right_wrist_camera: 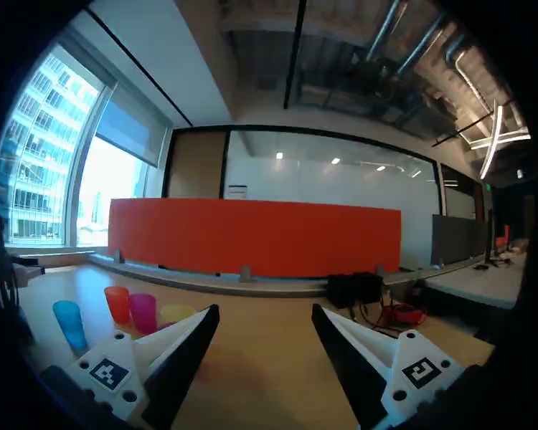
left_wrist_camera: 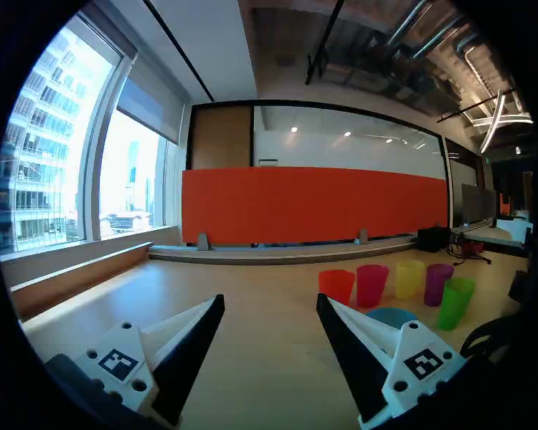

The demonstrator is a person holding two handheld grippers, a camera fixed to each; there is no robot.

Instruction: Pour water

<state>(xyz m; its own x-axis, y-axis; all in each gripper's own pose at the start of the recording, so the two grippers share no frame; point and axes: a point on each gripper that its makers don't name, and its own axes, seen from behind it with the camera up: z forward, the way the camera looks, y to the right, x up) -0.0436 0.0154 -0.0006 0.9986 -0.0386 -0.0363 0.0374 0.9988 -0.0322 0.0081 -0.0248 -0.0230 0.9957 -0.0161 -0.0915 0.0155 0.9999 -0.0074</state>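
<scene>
Several plastic cups stand on a wooden table (left_wrist_camera: 269, 344). In the left gripper view they sit to the right: red cup (left_wrist_camera: 336, 285), magenta cup (left_wrist_camera: 371, 284), yellow cup (left_wrist_camera: 409, 278), purple cup (left_wrist_camera: 437, 283), green cup (left_wrist_camera: 455, 302), and a blue cup (left_wrist_camera: 391, 316) partly hidden behind the right finger. My left gripper (left_wrist_camera: 269, 304) is open and empty, short of the cups. The right gripper view has the blue cup (right_wrist_camera: 70, 324), red cup (right_wrist_camera: 117, 303), magenta cup (right_wrist_camera: 143, 312) and yellow cup (right_wrist_camera: 176, 313) at lower left. My right gripper (right_wrist_camera: 264, 312) is open and empty.
An orange partition (left_wrist_camera: 312, 204) runs along the table's far edge. Windows (left_wrist_camera: 61, 172) line the left side. A black bag with cables (right_wrist_camera: 355, 289) lies at the far right of the table, with another desk (right_wrist_camera: 477, 283) beyond.
</scene>
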